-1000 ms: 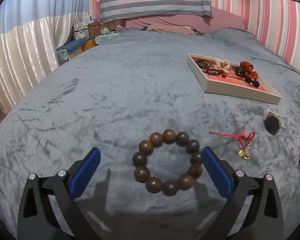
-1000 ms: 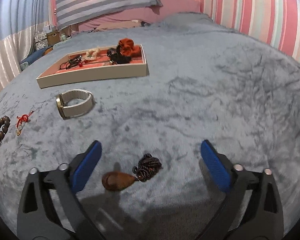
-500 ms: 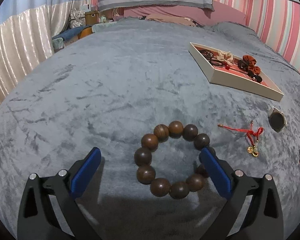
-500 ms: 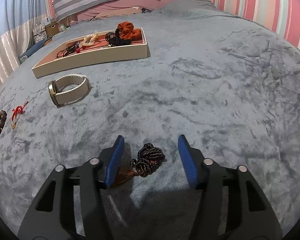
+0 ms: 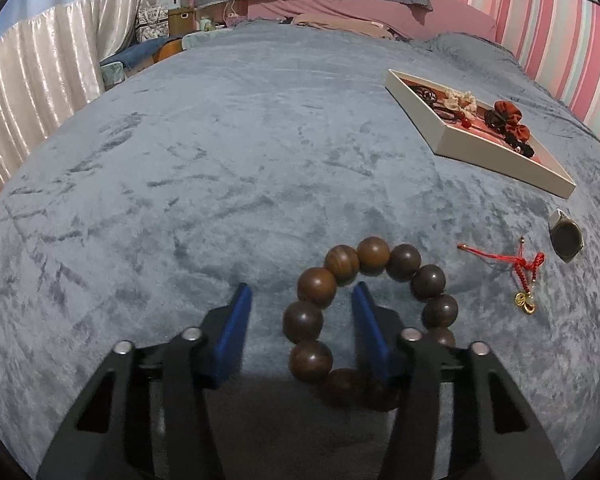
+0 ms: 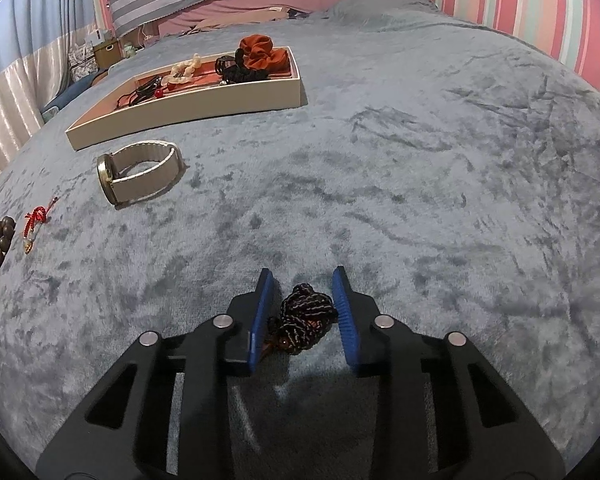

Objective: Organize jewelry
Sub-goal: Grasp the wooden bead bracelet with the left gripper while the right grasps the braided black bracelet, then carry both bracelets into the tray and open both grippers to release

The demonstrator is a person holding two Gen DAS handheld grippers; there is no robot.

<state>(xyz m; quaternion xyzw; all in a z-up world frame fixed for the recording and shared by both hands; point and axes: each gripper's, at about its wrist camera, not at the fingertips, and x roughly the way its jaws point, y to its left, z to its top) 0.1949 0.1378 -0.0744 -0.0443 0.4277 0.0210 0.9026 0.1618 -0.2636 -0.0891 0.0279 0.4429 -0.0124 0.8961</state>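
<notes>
Left gripper [image 5: 300, 312] jaws just closing astride wooden bead bracelet [image 5: 370, 316] rim, one inside the ring, on grey blanket [image 5: 220, 184]

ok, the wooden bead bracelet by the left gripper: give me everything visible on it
The wooden bead bracelet is a closed ring of large, glossy, dark brown round beads, apparently wood, lying flat on the grey blanket. The left gripper has just been closing astride its left side: one finger outside the ring, one inside. Contact isn't clear. Its near beads are shadowed.

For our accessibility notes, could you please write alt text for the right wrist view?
The right gripper has just been closing around a dark braided cord on a grey blanket. Farther left lie a white-strapped watch and a cream tray of hair ties.
</notes>
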